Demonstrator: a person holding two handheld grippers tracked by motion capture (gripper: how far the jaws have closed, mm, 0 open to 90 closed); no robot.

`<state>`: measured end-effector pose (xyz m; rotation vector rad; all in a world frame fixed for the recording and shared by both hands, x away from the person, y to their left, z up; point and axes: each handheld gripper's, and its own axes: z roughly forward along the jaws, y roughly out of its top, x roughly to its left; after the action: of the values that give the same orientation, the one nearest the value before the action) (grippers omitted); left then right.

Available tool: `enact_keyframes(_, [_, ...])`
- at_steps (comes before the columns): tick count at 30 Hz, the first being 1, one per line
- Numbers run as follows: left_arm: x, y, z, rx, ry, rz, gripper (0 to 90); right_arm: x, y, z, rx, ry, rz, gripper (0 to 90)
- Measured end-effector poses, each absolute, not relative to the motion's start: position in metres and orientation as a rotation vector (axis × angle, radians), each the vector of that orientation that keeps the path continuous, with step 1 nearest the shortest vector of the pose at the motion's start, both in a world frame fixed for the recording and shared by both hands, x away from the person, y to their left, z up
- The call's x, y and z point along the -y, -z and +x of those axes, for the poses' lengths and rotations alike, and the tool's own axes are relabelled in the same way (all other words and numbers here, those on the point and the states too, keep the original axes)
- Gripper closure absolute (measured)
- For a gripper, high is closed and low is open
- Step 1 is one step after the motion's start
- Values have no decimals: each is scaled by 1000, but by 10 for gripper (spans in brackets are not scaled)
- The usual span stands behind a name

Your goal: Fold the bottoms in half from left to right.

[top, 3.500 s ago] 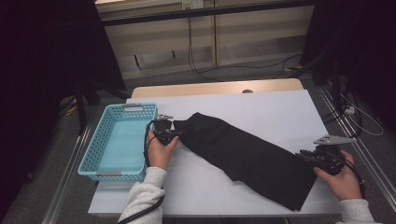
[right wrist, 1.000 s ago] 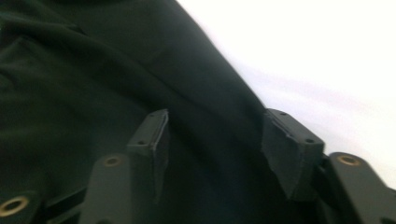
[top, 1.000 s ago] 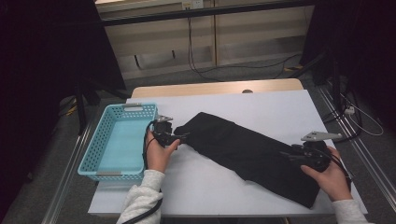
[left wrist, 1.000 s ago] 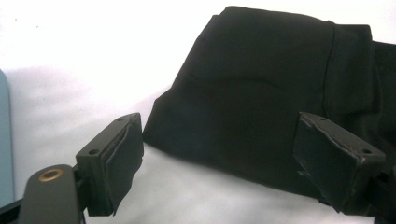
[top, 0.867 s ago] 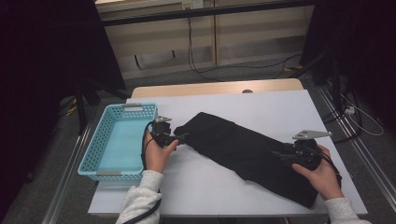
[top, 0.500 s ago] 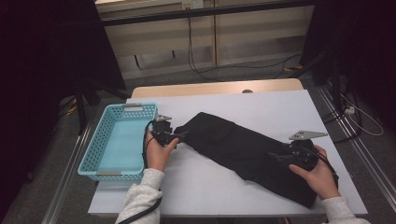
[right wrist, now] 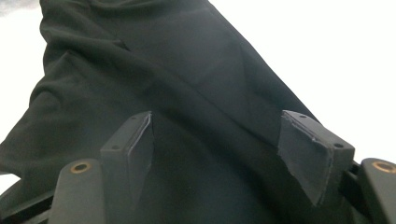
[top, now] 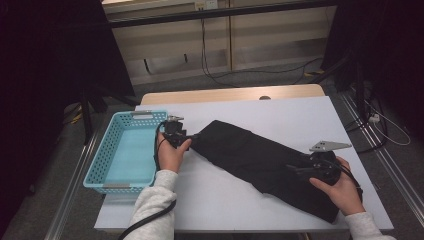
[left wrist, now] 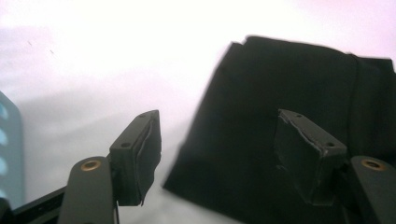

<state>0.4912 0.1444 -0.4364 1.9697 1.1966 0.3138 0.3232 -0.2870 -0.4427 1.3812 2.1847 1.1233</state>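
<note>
My left gripper [left wrist: 217,154] has its jaws apart, just closing in, straddling the near corner of the black garment [left wrist: 299,116] without pinching it. My right gripper [right wrist: 217,158] has just opened wider over the cloth's lower end, clamping nothing. The garment [top: 265,162] lies flat, running from frame centre to lower right; the blue basket [top: 125,150] at left is empty, so I judge folding and stowing are left. Since earlier, my right hand has moved inward onto the cloth.

A light blue basket [top: 107,165] sits at the left edge of the white desk [top: 280,112] — cables [top: 240,75] trail across the floor at upper centre.
</note>
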Motion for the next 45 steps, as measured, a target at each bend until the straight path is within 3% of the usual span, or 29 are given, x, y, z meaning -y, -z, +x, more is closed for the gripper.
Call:
enact_keyframes(12, [-139, 454, 509, -1209, -302, 2075, 271, 289, 441, 321, -2198, -1137, 1359, 270])
enact_keyframes(16, [-137, 454, 508, -1213, -324, 2091, 294, 290, 441, 320, -2193, -1134, 1364, 270])
enact_keyframes(22, [-137, 452, 504, -1230, -312, 2101, 500, 291, 440, 319, -2190, -1131, 1365, 271])
enact_keyframes(26, [-135, 448, 503, -1233, -243, 2118, 599, 291, 440, 319, -2193, -1129, 1365, 271])
enact_keyframes(27, [-135, 448, 502, -1231, -232, 2119, 670, 291, 440, 319, -2193, -1125, 1364, 271])
enact_keyframes(29, [-134, 448, 502, -1226, -192, 2113, 704, 291, 440, 319, -2192, -1124, 1364, 271])
enact_keyframes(31, [-135, 449, 501, -1234, -140, 2095, 812, 291, 440, 319, -2190, -1127, 1363, 274])
enact_keyframes(41, [-141, 427, 506, -1300, -145, 2008, 872, 277, 440, 315, -2244, -1153, 1316, 362])
enact_keyframes(44, [-141, 419, 509, -1292, -162, 2011, 873, 270, 442, 314, -2273, -1165, 1298, 423])
enact_keyframes(45, [-141, 418, 509, -1294, -173, 2012, 873, 265, 442, 313, -2298, -1175, 1275, 493])
